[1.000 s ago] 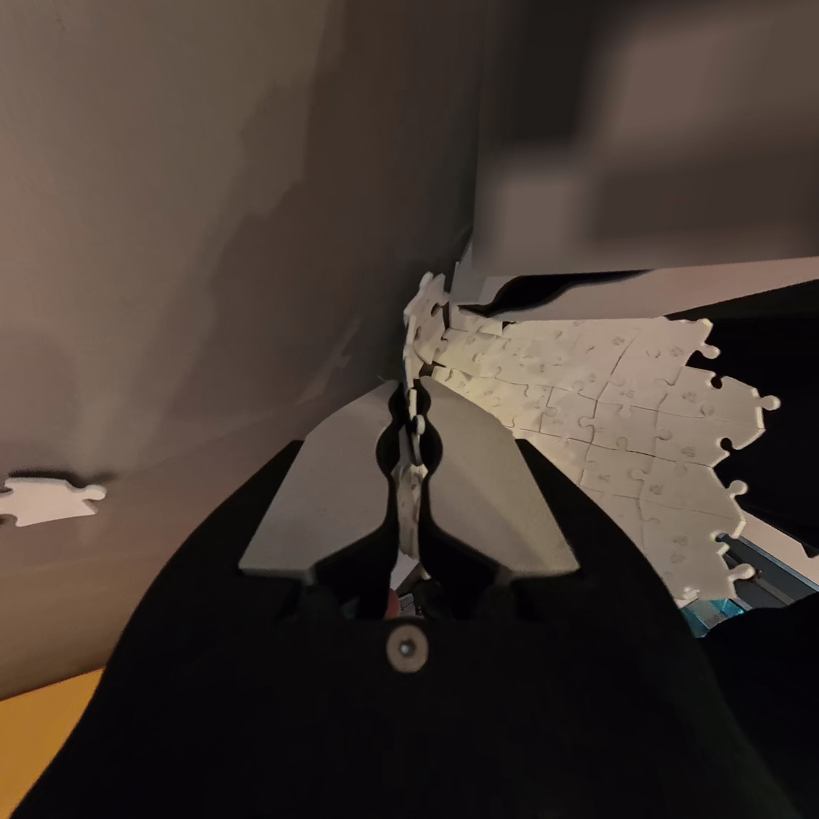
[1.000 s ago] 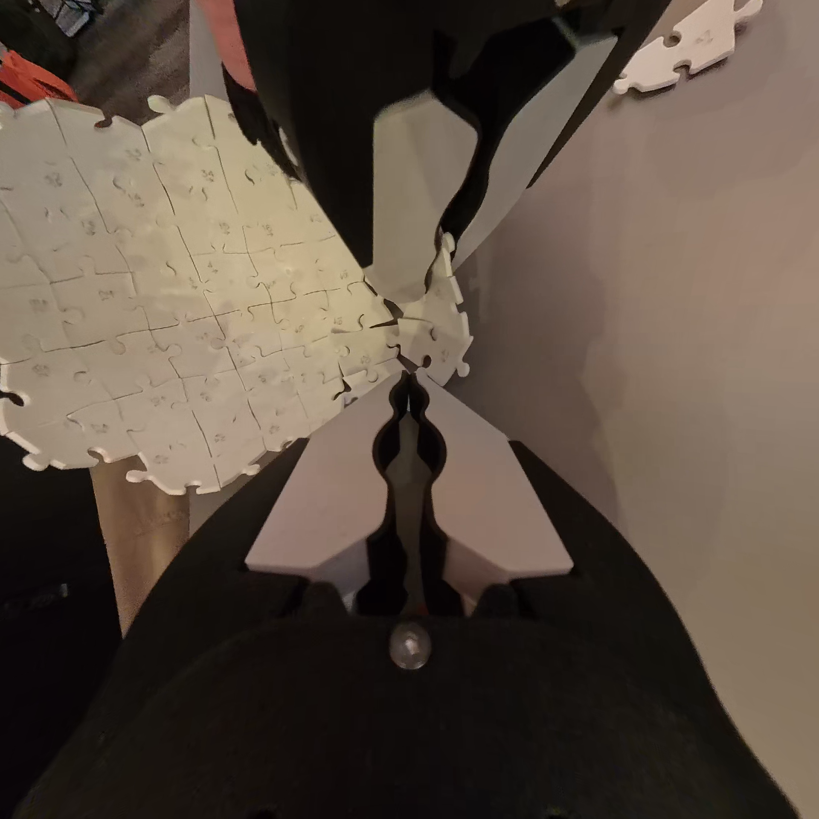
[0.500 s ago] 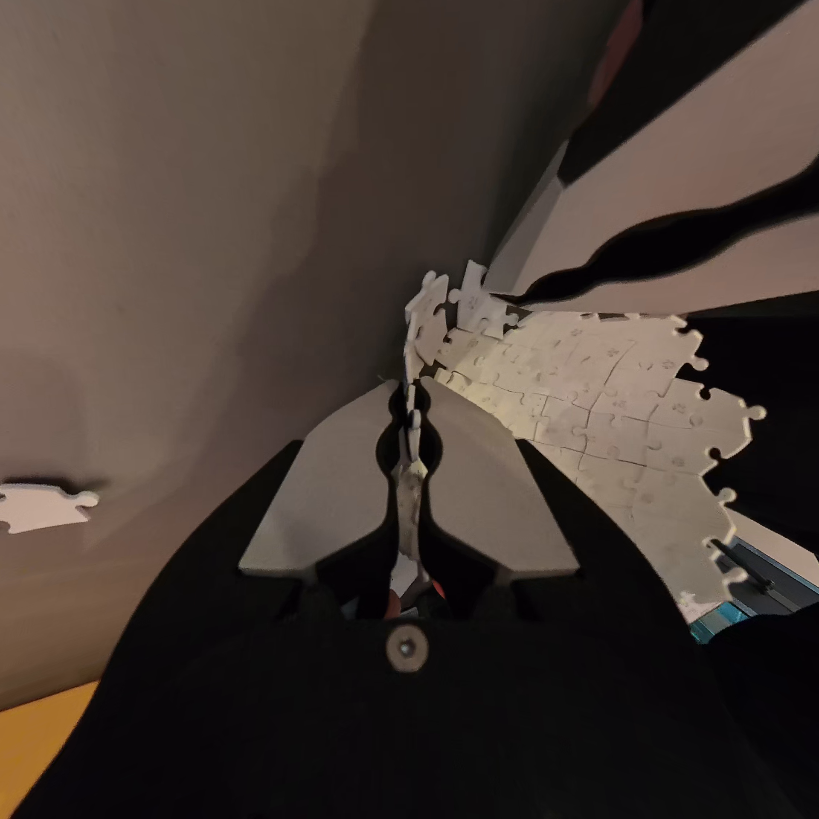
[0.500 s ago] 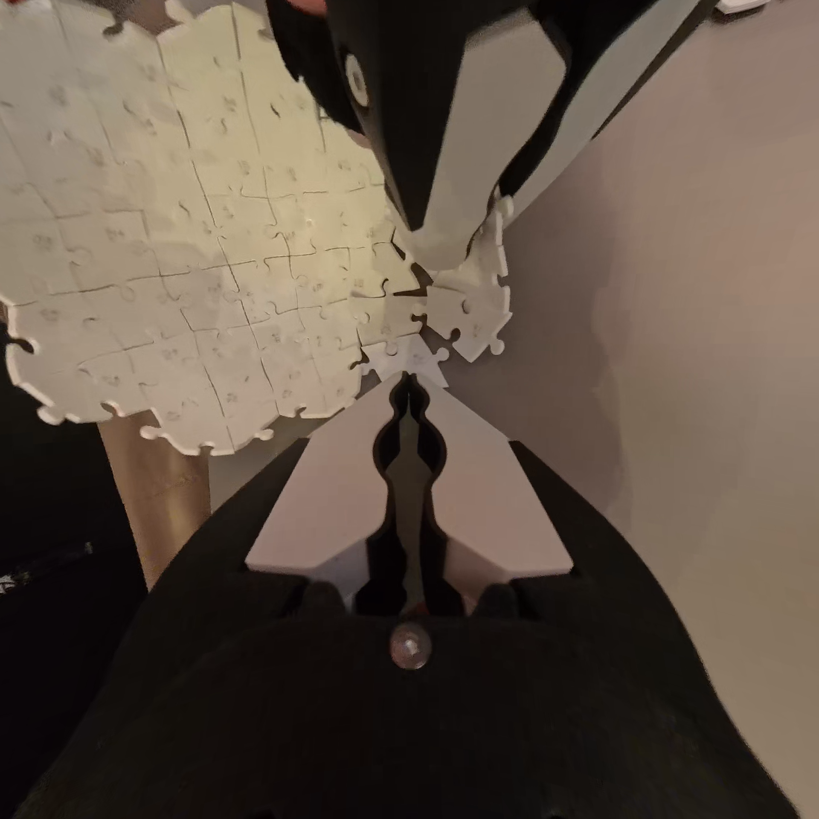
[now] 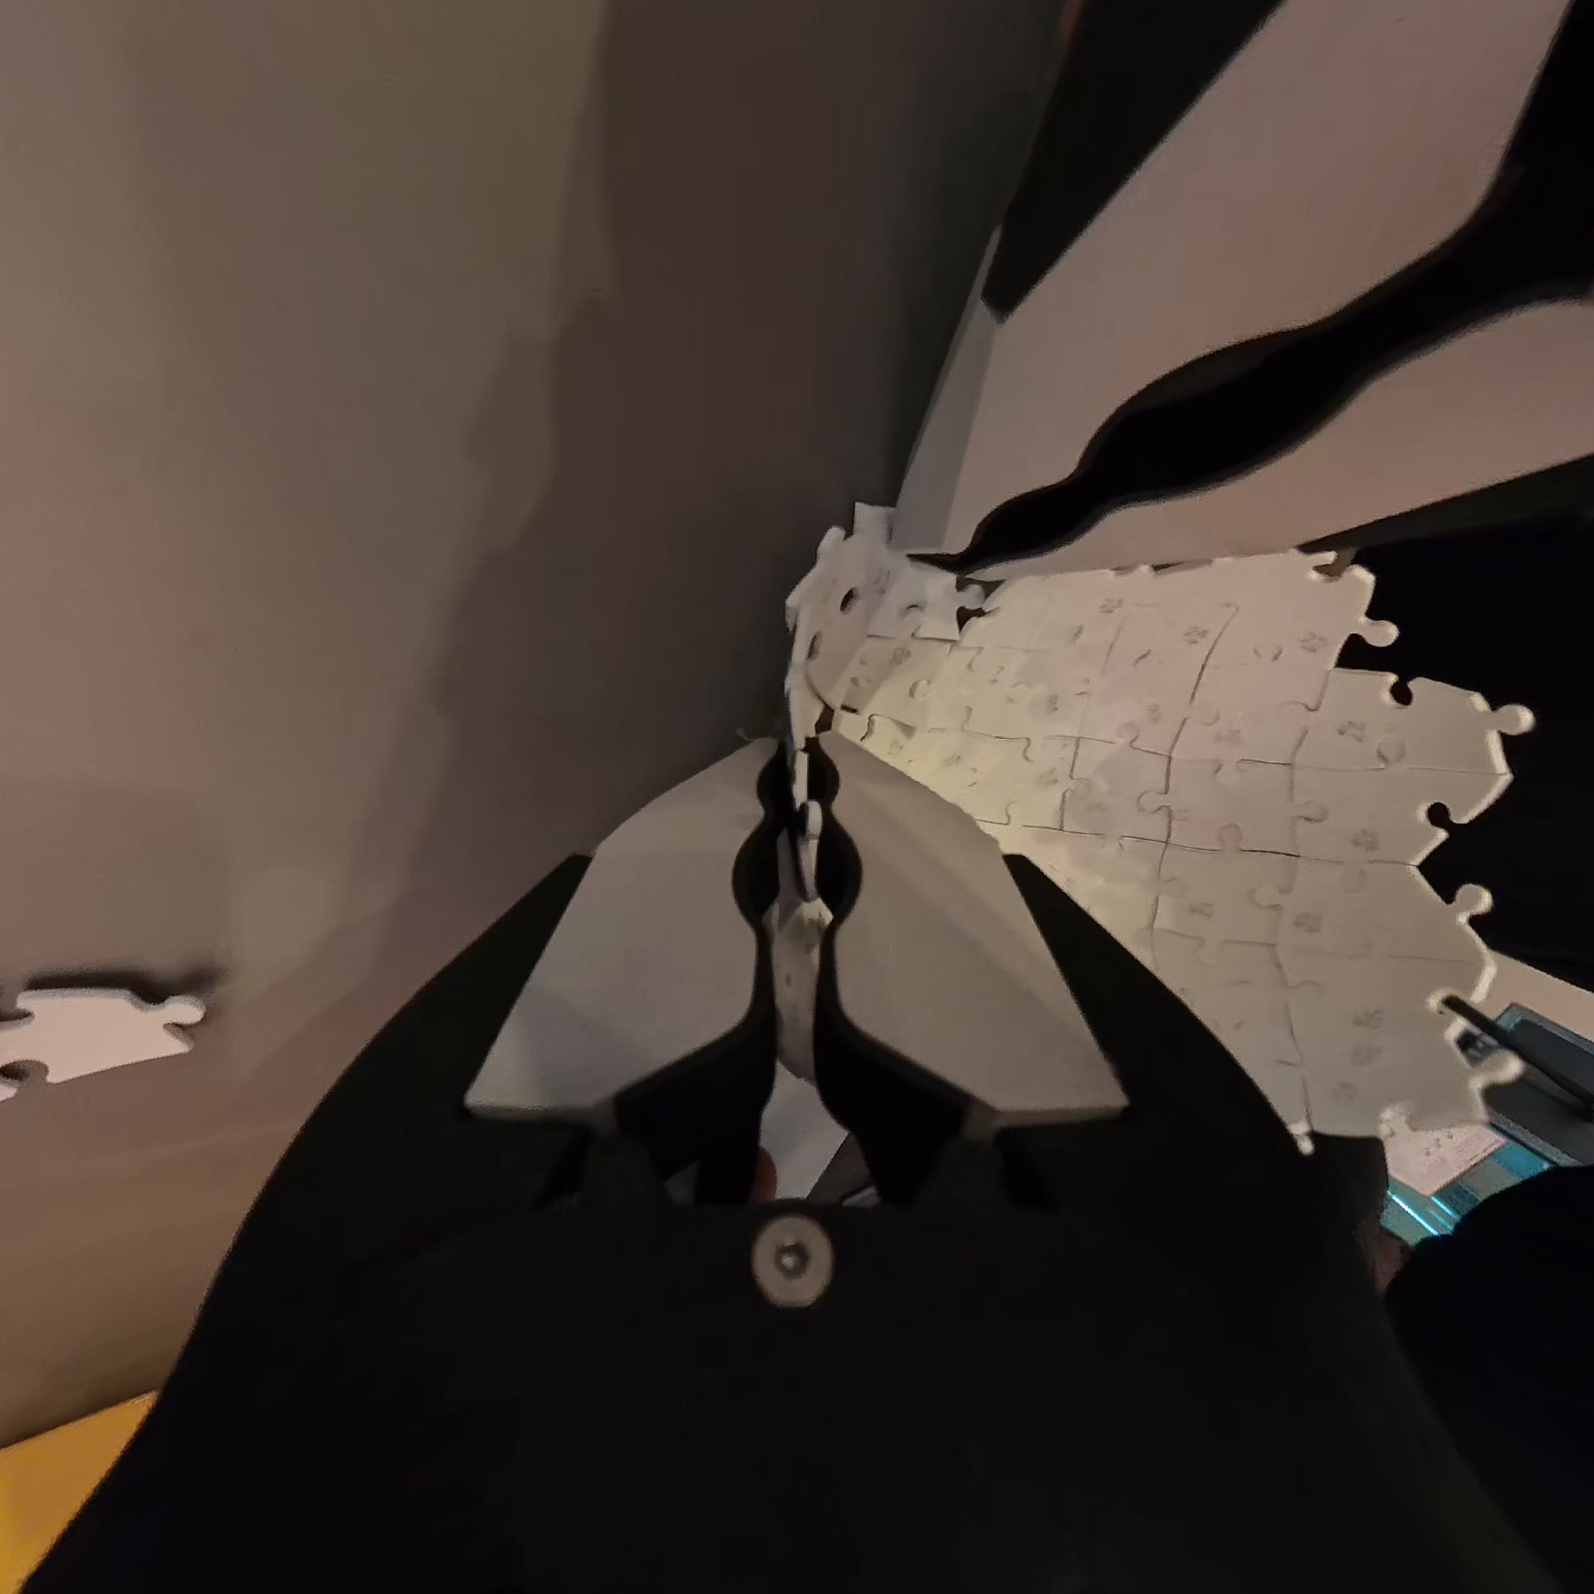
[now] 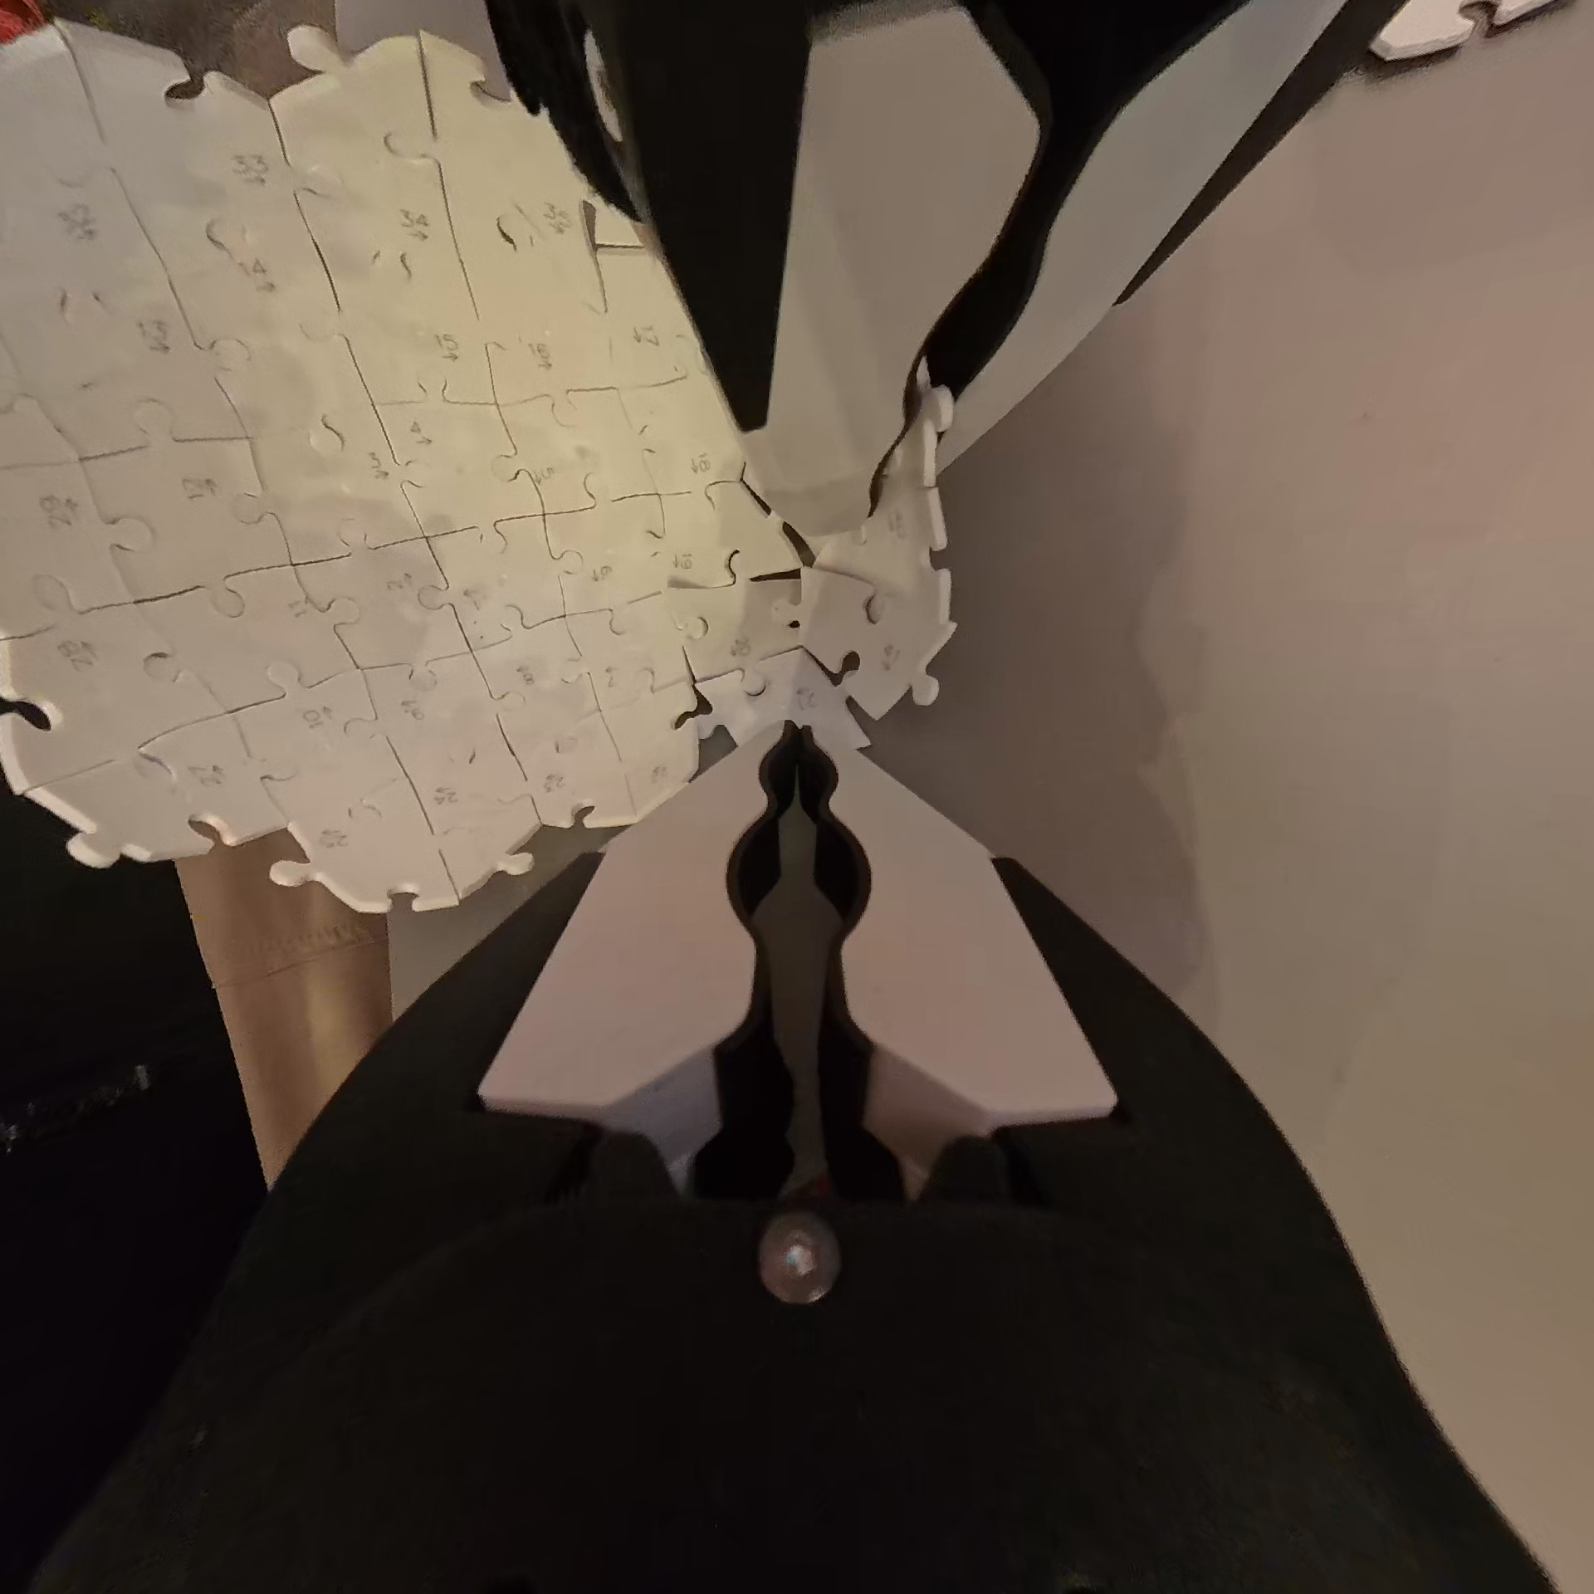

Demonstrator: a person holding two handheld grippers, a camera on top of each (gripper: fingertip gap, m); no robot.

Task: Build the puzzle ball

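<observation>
The puzzle ball is a curved white shell of joined pieces (image 6: 345, 517), held in the air above a grey table (image 6: 1294, 776). It also shows in the left wrist view (image 5: 1208, 776). My left gripper (image 5: 798, 750) is shut on the shell's rim, whose edge runs down between its fingers. In the right wrist view it comes down from the top (image 6: 888, 483). My right gripper (image 6: 798, 733) is shut on a white puzzle piece (image 6: 824, 703) at the same rim, beside a small bent-out group of pieces (image 6: 880, 621). It enters the left wrist view from the upper right (image 5: 940, 561).
A loose white piece (image 5: 86, 1035) lies on the grey table to the left. More loose pieces (image 6: 1449, 17) lie at the far right. A yellow surface (image 5: 52, 1466) shows at the lower left. A person's beige trouser leg (image 6: 276, 949) is under the shell. About 5 cm separates my left fingertips from my right.
The shell and my left gripper have drawn closer in the right wrist view. In the left wrist view my right gripper has swung up and tilted steeply. Both grippers stay shut.
</observation>
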